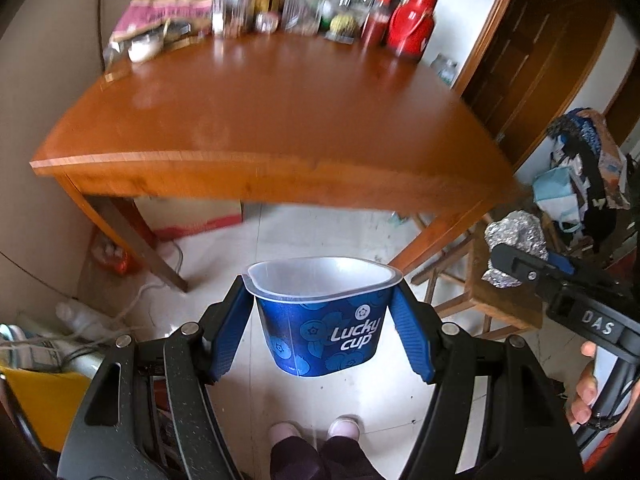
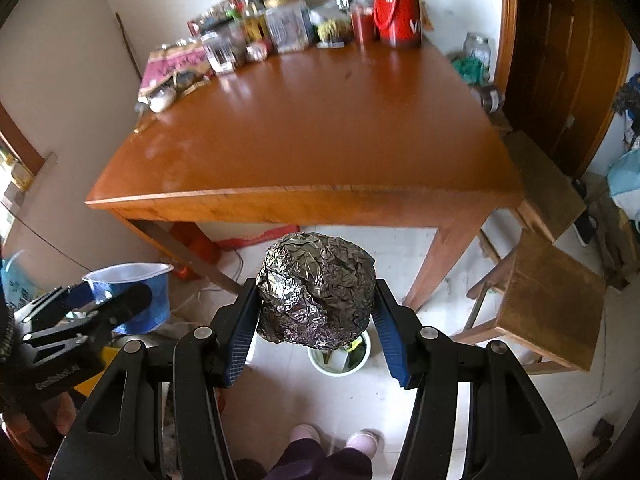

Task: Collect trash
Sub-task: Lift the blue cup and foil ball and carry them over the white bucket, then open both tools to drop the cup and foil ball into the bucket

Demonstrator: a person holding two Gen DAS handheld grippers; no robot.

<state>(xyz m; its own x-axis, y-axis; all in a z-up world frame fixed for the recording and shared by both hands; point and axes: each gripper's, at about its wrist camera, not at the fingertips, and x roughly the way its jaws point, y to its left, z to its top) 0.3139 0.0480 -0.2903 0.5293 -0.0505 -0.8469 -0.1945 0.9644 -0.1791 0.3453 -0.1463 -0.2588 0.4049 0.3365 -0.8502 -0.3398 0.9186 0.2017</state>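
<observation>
Before one wooden table (image 1: 280,120), left gripper (image 1: 324,316) fingers clamp one blue cup (image 1: 324,332), right gripper (image 2: 316,300) fingers one foil ball (image 2: 316,288).

Soft, even daylight fills both my views. My wooden table (image 1: 256,120) shows pale glare streaks on its glossy top. The bottles and jars (image 1: 276,0) at its far edge are smeared with blur. Fisheye bending curves straight edges, and corners darken to black.

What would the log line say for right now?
left gripper: shut on blue cup | right gripper: shut on foil ball | both off table | white bin below foil
</observation>
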